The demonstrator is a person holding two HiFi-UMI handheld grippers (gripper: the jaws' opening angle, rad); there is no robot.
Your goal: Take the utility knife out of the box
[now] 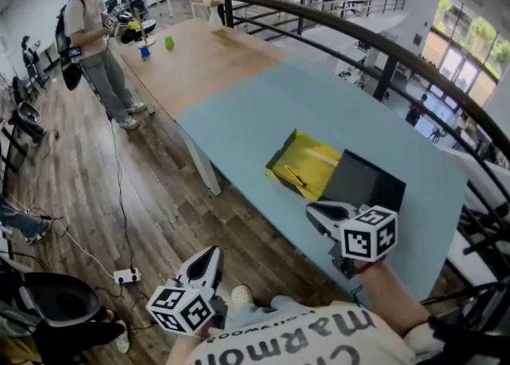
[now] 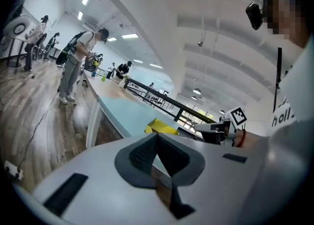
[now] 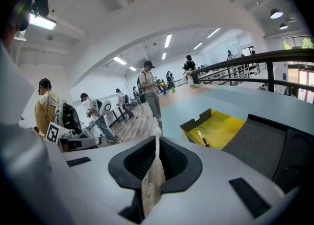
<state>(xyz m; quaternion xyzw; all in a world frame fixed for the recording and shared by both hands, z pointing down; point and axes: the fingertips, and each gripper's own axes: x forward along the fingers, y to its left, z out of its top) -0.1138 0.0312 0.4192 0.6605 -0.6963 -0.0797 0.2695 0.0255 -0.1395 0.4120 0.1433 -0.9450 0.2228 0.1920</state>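
Blue table; open yellow box atop

Yellow box with black lid on pale blue table.

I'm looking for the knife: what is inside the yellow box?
A utility knife lies on the floor of the yellow box; nothing else shows. Its near wall covers a strip of floor.
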